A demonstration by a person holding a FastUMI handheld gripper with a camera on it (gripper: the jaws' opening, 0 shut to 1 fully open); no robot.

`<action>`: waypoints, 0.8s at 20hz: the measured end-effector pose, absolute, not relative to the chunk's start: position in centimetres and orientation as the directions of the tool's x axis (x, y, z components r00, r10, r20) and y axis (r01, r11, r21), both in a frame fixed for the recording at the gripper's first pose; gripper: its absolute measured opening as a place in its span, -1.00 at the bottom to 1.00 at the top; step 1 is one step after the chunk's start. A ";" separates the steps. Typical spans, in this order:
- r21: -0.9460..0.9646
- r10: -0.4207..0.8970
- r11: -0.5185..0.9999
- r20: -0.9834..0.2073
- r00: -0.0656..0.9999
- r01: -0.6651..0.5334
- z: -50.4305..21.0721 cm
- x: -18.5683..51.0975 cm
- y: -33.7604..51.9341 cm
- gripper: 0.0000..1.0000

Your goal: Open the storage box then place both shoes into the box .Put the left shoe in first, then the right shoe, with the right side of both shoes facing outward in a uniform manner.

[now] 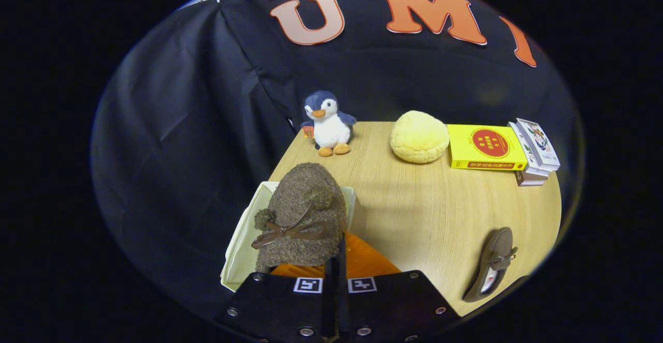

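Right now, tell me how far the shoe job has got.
Done: the storage box stands open. In hand: the hand-held gripper, fingers nearly together, pinches the fuzzy brown shoe and holds it over the box. Left: lowering and releasing it, then the second shoe, which lies on the table.

So the wooden table [414,213] has a plush penguin [328,123] at its far left corner, a yellow bun-shaped cushion [419,137] along the far edge, then a yellow book [484,148] and stacked books [533,151] toward the far right corner. A brown shoe [492,263] lies near the right edge, and a cream storage box [243,239] sits at the left edge.
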State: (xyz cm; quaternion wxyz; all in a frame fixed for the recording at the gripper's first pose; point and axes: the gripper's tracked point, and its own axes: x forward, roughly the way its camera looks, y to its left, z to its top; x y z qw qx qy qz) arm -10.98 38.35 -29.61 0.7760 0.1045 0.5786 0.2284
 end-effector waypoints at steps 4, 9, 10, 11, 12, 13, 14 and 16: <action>0.428 0.471 0.873 -0.864 0.177 -0.235 -31.0 -12.4 42.9 -0.93; 0.399 0.419 0.901 -0.903 0.100 -0.171 -34.5 -14.7 46.1 -0.93; 0.394 0.410 0.904 -0.909 0.079 -0.166 -35.1 -15.3 46.6 -0.93; 0.387 0.402 0.907 -0.913 0.067 -0.168 -35.7 -15.6 47.1 -0.93; 0.376 0.390 0.911 -0.919 0.057 -0.170 -36.4 -15.8 47.4 -0.93; 0.366 0.378 0.915 -0.925 0.043 -0.171 -37.0 -16.2 47.8 -0.93; 0.360 0.369 0.917 -0.929 0.021 -0.169 -37.4 -16.7 48.0 -0.93; 0.350 0.352 0.923 -0.936 -0.021 -0.160 -38.2 -17.6 48.4 -0.93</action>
